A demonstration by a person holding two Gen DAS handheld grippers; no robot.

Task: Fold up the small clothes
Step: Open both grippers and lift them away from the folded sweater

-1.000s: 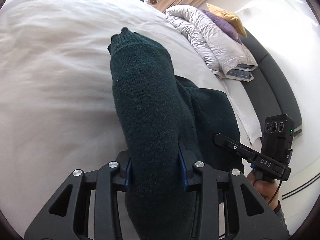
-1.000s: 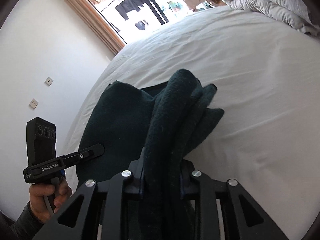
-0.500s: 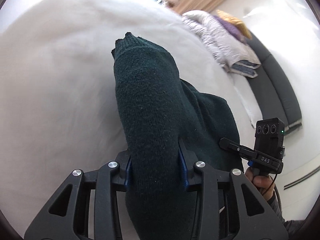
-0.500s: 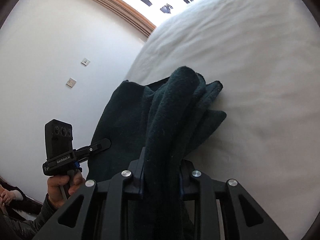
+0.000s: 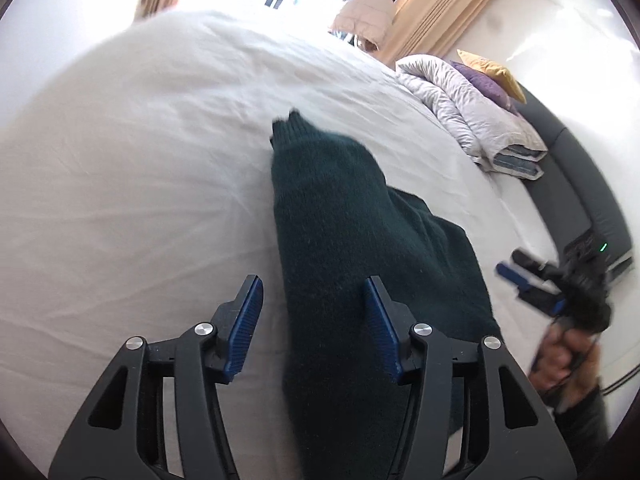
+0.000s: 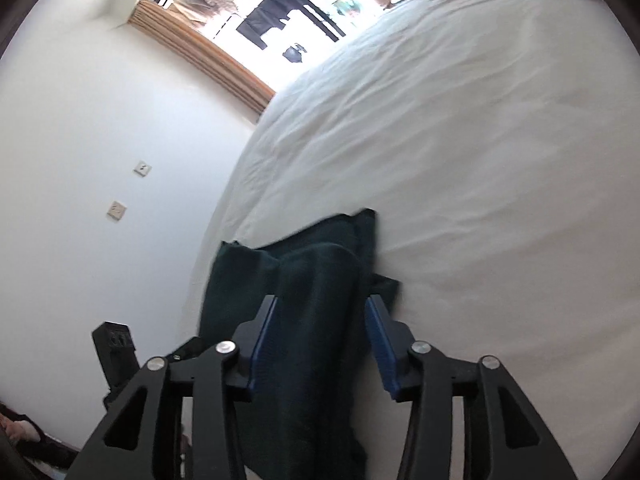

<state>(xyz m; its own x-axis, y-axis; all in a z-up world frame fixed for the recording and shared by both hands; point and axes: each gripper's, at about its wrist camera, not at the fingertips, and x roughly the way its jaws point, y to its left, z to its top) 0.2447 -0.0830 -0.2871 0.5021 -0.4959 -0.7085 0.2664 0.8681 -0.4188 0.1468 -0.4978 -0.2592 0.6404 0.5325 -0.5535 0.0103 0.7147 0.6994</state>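
— What sort of room was it?

— A bedroom in a home. A wide bed point(image 5: 140, 168) under a plain white sheet filled most of both views.

— Anything else that pointed that way?

— A rolled pale duvet point(image 5: 460, 108) lay at the bed's far end with a purple cushion point(image 5: 484, 80) and a yellow one point(image 5: 492, 66), against a dark padded headboard point(image 5: 568, 176). Tan curtains point(image 6: 208, 56) framed a bright window point(image 6: 304, 12), and two switch plates point(image 6: 142, 168) sat on the white wall.
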